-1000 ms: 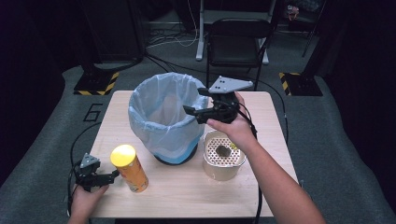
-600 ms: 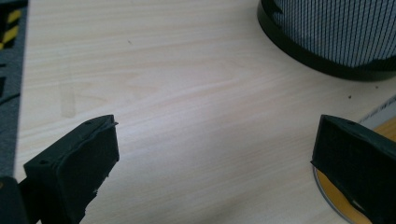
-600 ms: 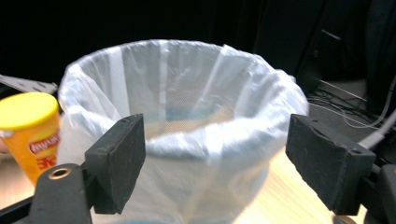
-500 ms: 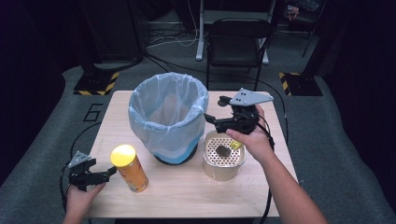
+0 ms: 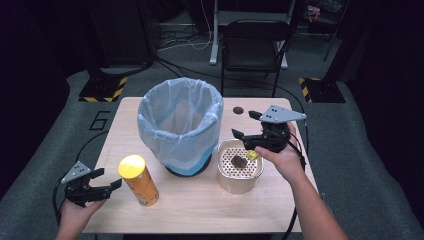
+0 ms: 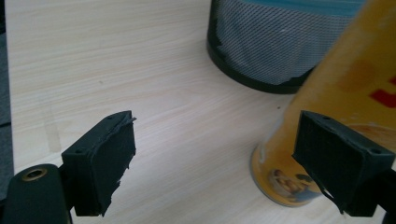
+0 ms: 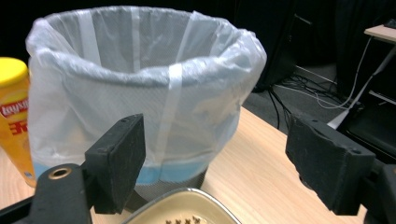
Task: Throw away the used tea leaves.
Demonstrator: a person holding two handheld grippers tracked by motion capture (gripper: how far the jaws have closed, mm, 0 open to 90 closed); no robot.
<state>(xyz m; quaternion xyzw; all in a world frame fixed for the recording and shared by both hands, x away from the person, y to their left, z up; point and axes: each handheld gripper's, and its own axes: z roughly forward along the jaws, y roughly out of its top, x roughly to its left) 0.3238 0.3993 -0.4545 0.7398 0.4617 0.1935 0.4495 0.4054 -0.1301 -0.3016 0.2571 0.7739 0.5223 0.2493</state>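
A mesh waste bin (image 5: 181,125) lined with a pale blue bag stands mid-table; it also shows ahead as the bin (image 7: 140,88). A yellow chips can (image 5: 138,181) stands at the front left. My left gripper (image 5: 107,179) hovers just left of it, open. Its jaws have just been closing, with bare table in the gap of the left gripper (image 6: 219,163) and the can (image 6: 336,93) behind the right-hand jaw. My right gripper (image 5: 244,124) is open and empty above a cream perforated container (image 5: 240,185). Its jaws opened a little wider within the last second; the right gripper (image 7: 224,158) faces the bin.
The container holds a dark lump (image 5: 237,161) and a small yellow piece (image 5: 252,155). The wooden table (image 5: 200,210) has a round hole (image 5: 238,110) near its far edge. A black chair (image 5: 255,45) stands behind the table. Cables trail off both sides.
My right gripper has moved from over the bin's rim to the right and lower, above the container. The left gripper has lifted slightly beside the can.
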